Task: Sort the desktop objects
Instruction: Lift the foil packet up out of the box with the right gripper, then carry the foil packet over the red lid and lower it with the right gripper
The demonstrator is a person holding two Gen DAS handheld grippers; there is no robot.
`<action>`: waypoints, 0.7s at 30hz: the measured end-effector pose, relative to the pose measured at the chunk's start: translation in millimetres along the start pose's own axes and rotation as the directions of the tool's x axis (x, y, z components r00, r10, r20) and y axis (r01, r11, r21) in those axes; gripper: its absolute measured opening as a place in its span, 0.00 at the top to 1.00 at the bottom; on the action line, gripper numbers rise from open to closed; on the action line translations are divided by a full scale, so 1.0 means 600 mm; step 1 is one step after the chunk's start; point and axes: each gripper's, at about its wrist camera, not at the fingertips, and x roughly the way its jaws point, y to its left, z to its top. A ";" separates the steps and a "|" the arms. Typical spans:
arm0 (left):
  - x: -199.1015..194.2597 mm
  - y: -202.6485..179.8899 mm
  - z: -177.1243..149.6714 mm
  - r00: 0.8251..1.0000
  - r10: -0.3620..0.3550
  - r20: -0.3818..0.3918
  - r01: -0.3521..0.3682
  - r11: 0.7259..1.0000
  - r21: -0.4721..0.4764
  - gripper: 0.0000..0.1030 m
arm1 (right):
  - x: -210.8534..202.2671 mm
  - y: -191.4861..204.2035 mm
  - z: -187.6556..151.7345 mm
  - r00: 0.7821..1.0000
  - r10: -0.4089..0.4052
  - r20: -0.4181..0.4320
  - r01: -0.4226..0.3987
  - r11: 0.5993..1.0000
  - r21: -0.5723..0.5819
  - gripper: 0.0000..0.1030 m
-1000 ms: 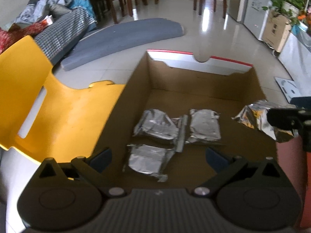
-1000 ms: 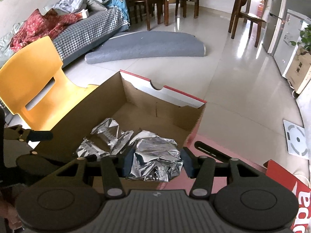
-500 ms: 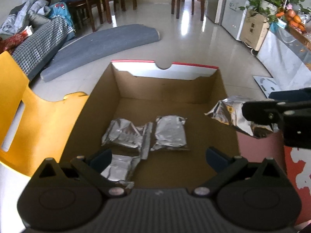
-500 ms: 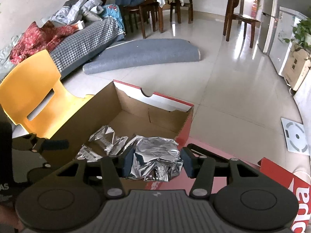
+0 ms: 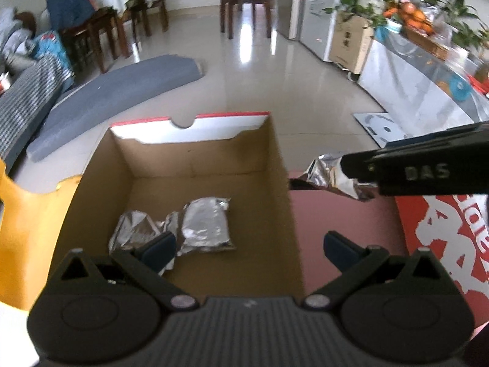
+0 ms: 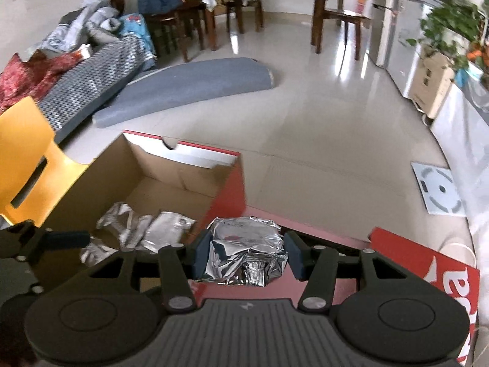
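Pinching one foil pouch [image 6: 244, 250] over the red worktop [image 6: 330, 244] just right of the box [image 5: 284, 202], right tool [image 6: 246, 255]; left tool [image 5: 249, 246] spread, empty; two, perhaps three, pouches [image 5: 204, 226] inside.

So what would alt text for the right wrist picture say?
A black gripper pinches a crumpled silver foil packet above a red surface, beside an open cardboard box holding more foil packets. Beyond lie a tiled floor and a yellow chair.
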 end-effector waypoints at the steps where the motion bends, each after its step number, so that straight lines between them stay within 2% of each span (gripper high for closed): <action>1: -0.001 -0.005 0.000 1.000 -0.004 0.005 0.004 1.000 0.010 0.00 | 0.004 -0.006 -0.002 1.000 -0.008 -0.005 0.008 1.000 0.006 0.50; 13: 0.004 -0.048 -0.002 0.999 -0.042 0.009 0.042 0.996 0.082 0.00 | 0.062 -0.076 -0.032 0.992 -0.085 -0.088 0.093 0.992 0.085 0.50; 21: 0.007 -0.064 -0.002 0.997 -0.073 0.004 0.072 0.991 0.114 0.00 | 0.089 -0.105 -0.052 0.989 -0.089 -0.119 0.103 0.988 0.117 0.50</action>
